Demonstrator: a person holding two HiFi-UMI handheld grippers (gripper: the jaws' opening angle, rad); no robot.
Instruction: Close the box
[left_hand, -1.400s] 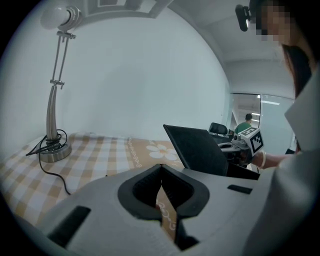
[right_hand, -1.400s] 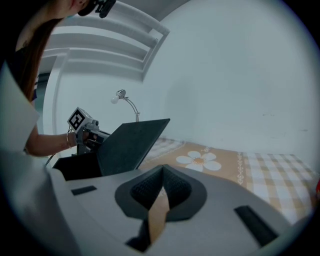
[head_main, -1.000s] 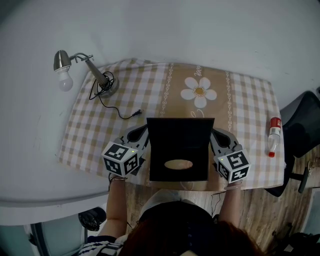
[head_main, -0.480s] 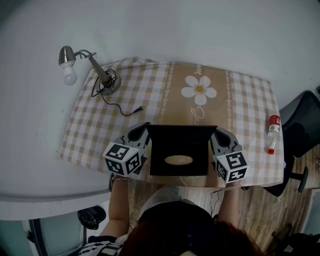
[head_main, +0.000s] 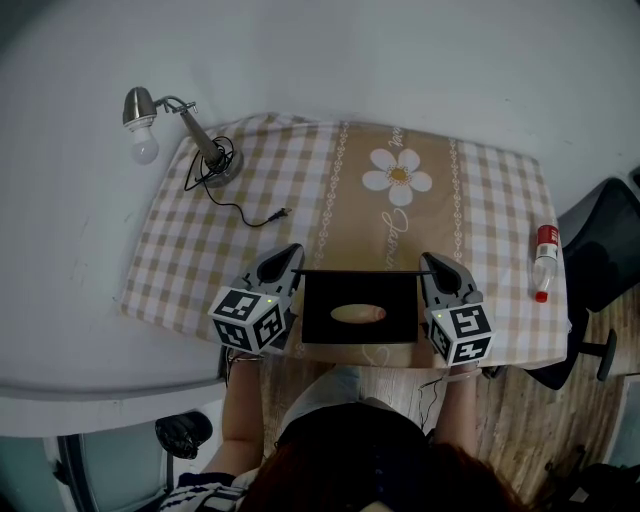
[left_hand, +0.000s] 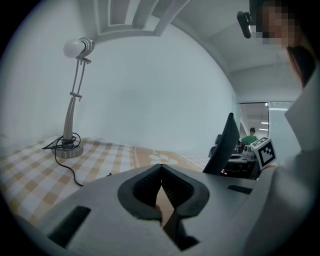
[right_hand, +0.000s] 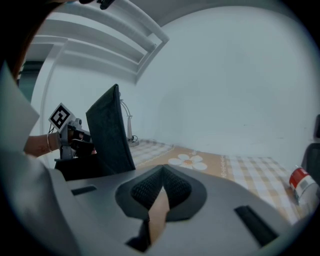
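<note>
A black box (head_main: 318, 328) sits at the table's near edge with a tan oval object (head_main: 357, 314) inside. Its lid (head_main: 360, 271) stands nearly upright, edge-on from above; it shows as a dark slab in the left gripper view (left_hand: 227, 145) and the right gripper view (right_hand: 107, 135). My left gripper (head_main: 280, 262) is by the lid's left end and my right gripper (head_main: 437, 265) by its right end. Whether either one touches the lid I cannot tell. The left gripper's (left_hand: 161, 166) jaws meet at the tips with nothing between them. The right gripper (right_hand: 162, 169) is shut and empty too.
A desk lamp (head_main: 185, 130) with a trailing cable (head_main: 245, 215) stands at the far left of the checked tablecloth (head_main: 480, 200). A red-capped bottle (head_main: 543, 262) lies at the right edge. A dark chair (head_main: 600, 250) stands just beyond the table's right side.
The lid has swung up from leaning back to standing nearly upright. Both grippers have moved towards the person along with its ends.
</note>
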